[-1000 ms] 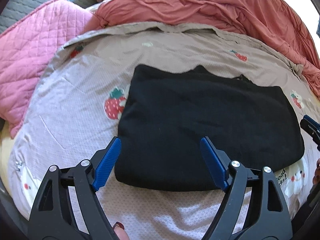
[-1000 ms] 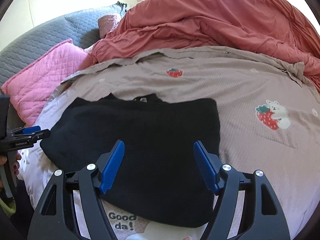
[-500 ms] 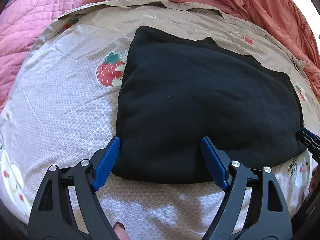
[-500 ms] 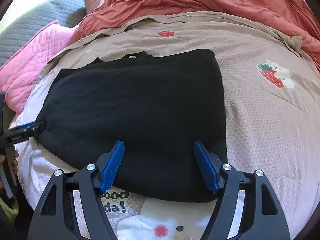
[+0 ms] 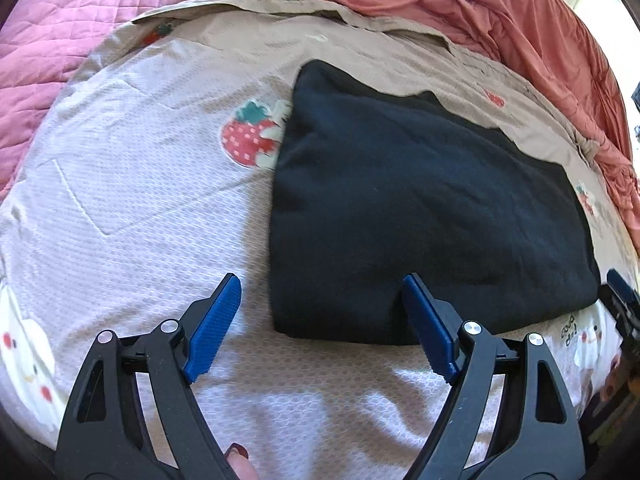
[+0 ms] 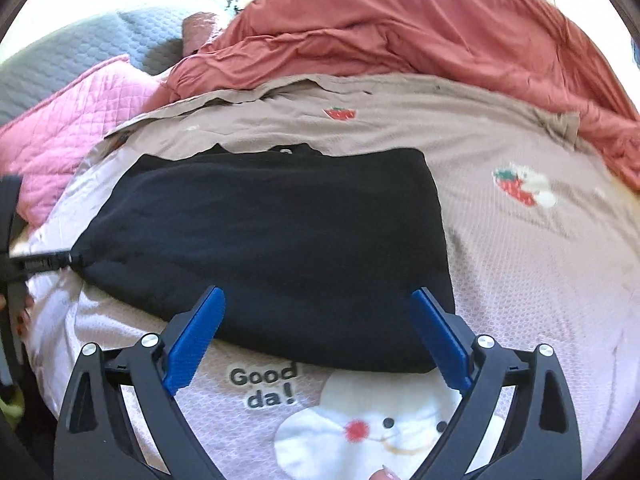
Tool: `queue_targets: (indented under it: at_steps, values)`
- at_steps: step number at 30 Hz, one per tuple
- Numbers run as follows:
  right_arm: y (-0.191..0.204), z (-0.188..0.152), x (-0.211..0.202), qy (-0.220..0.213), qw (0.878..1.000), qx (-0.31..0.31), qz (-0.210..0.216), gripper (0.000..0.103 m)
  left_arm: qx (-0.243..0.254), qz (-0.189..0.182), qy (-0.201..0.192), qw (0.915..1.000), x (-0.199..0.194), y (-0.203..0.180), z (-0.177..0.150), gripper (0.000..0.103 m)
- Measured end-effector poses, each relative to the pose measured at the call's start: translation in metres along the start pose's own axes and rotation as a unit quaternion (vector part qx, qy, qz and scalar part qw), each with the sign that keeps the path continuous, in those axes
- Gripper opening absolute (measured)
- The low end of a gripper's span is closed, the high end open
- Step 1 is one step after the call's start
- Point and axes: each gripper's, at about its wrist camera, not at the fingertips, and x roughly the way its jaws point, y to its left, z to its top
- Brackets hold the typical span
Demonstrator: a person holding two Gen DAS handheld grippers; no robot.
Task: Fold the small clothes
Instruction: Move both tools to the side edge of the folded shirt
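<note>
Both grippers stand released over the black garment (image 5: 420, 208): left gripper (image 5: 320, 320) at its seven o'clock corner, right gripper (image 6: 320, 328), jaws just widened, at its near edge, perhaps touching.

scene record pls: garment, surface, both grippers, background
garment: black garment, folded into a rough rectangle, lying flat
surface: beige bedsheet with strawberry and bear prints
left gripper: open, at the garment's near left corner, one finger over the cloth, nothing pinched
right gripper: open, jaws have just been opening, straddling the garment's near right edge, nothing pinched
background: red duvet bunched behind; pink quilted pillow far left
</note>
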Motion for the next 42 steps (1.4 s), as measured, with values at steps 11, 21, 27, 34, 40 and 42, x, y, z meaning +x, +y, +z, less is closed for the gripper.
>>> queue_targets:
  at_steps: [11,21,27,34,40,42]
  values:
    - [0.064,-0.011,-0.013,-0.001,0.997,-0.074,-0.007,0.098,-0.011,0.008,-0.032,0.9994,-0.020,0.017,0.015,0.086]
    - [0.137,-0.009,0.001,0.009,0.990,-0.137,0.005,0.098,-0.042,0.015,-0.031,0.9985,-0.017,0.047,0.022,0.091]
    - [0.179,-0.004,0.014,0.007,0.984,-0.177,0.006,0.098,-0.056,0.031,-0.030,0.9975,-0.014,0.064,0.024,0.091]
    - [0.217,-0.002,0.038,0.014,0.975,-0.222,0.001,0.098,-0.074,0.035,-0.032,0.9961,-0.010,0.079,0.027,0.091]
    - [0.245,-0.005,0.058,0.013,0.961,-0.274,-0.020,0.098,-0.109,0.033,-0.033,0.9930,-0.005,0.103,0.030,0.091]
    - [0.252,-0.006,0.065,0.013,0.957,-0.290,-0.025,0.098,-0.117,0.030,-0.033,0.9922,-0.004,0.108,0.032,0.091]
